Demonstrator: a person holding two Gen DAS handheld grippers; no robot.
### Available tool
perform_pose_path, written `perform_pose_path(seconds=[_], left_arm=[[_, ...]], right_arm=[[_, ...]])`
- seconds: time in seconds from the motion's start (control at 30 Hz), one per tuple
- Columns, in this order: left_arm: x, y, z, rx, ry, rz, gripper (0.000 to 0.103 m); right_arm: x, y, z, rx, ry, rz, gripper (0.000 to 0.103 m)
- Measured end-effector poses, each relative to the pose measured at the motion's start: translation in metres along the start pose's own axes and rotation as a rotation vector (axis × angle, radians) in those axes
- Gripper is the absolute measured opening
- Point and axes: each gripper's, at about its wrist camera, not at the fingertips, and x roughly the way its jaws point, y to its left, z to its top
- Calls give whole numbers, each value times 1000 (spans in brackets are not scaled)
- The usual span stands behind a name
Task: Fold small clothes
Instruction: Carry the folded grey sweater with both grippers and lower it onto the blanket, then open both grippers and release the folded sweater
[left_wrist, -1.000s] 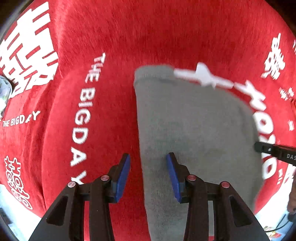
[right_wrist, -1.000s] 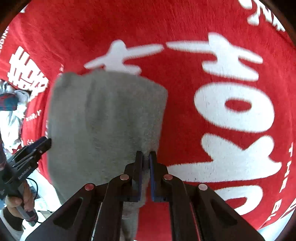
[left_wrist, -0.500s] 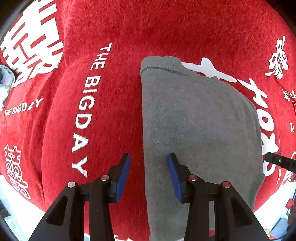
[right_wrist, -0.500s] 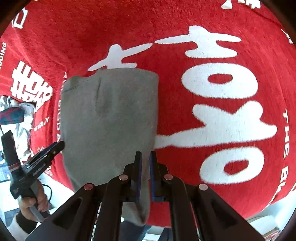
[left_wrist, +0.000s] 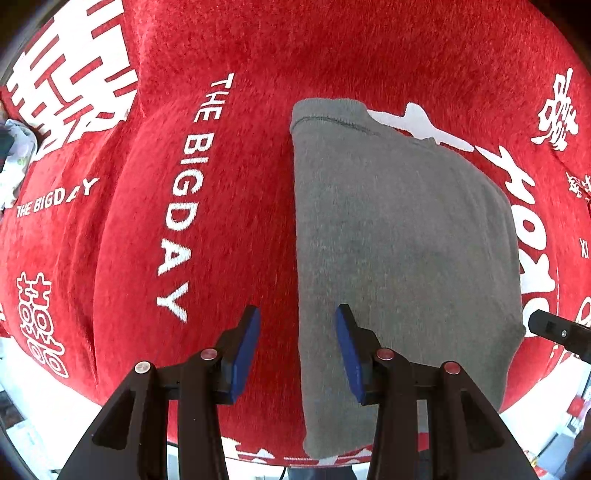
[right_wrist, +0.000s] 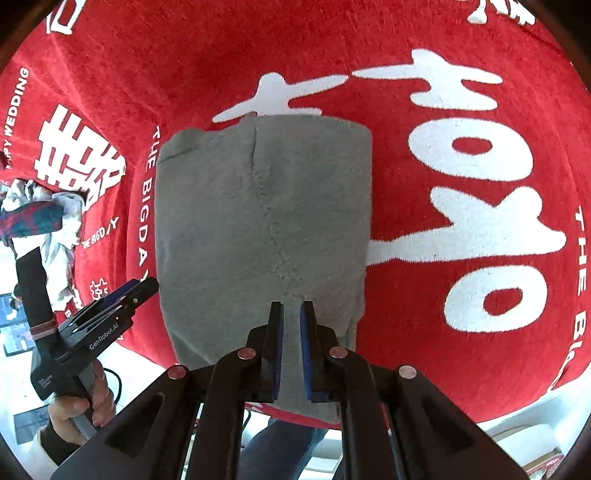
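A grey folded garment lies flat on the red cloth with white lettering, its near end hanging over the table's front edge. My left gripper is open and empty, above the garment's left edge. In the right wrist view the same garment shows a seam down its middle. My right gripper has its jaws slightly apart, holds nothing, and hovers over the garment's near right part. The left gripper also shows in the right wrist view, beside the garment's left edge.
A heap of other clothes lies at the far left of the red cloth. The table's front edge runs just below the grippers. The person's hand holds the left gripper's handle.
Both grippers have pulled back and up from the garment. The right gripper's jaws, shut before, have parted a little. The garment lies still and flat.
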Motion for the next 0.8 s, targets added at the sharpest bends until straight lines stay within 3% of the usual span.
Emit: perform_pose_path(seconds=[0.1, 0.17, 0.2, 0.43, 0.57, 0.8], left_arm=[[-2, 1, -2, -2, 11, 1, 44], [-2, 2, -4, -4, 18, 1, 44], [-3, 2, -5, -8, 23, 0, 44], [-1, -2, -17, -17, 67, 2, 44], [3, -7, -26, 2, 97, 16, 44], [-6, -12, -34, 10, 114, 4, 44]], right_arm=[[6, -2, -1, 30, 40, 11, 20], [9, -5, -3, 50, 49, 14, 54], [10, -6, -5, 59, 48, 15, 56], [27, -3, -11, 32, 99, -38, 56], [50, -13, -15, 46, 160, -129, 56], [58, -21, -22, 74, 189, -142, 56]])
